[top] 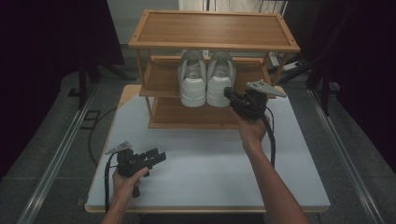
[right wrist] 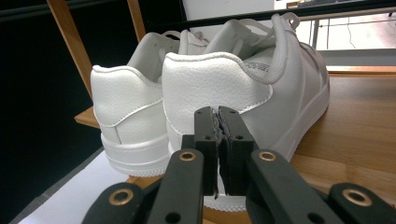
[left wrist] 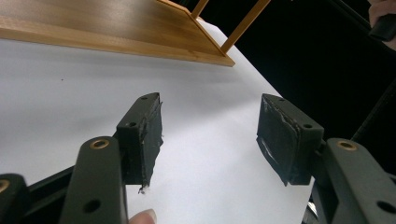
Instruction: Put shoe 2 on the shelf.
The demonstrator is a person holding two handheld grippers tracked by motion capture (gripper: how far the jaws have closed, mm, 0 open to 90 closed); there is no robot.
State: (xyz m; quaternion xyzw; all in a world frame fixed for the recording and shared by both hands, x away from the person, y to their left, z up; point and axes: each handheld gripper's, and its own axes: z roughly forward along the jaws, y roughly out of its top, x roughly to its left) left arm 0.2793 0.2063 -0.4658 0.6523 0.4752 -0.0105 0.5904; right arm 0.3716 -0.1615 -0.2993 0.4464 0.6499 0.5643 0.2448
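A pair of white sneakers [top: 206,79] is sitting side by side, heels toward the camera, on the middle shelf of a wooden shoe rack [top: 213,31] at the upper centre of the high view, the rack standing at the far end of a white table [top: 205,177]. The right gripper [top: 229,94], just right of centre in that view, is pointing at the heel of the right-hand sneaker [top: 220,83], its tips right at the shoe; whether they are touching it cannot be told. In the right gripper view, the two black jaws are lying pressed together at the lower centre of the frame, nothing between them, directly in front of the nearer sneaker's [right wrist: 243,88] heel, with the other sneaker [right wrist: 126,116] just beside it at the left. The rack's shelf board [right wrist: 359,126] is stretching away at the right of that frame.

The left gripper [top: 159,157], at the lower left of the high view, is hovering low over the bare table, well apart from the rack. In the left gripper view its jaws are standing spread wide, holding nothing, with the white tabletop [left wrist: 70,88] showing between them and the rack's bottom shelf [left wrist: 107,28] crossing the upper left of the frame.
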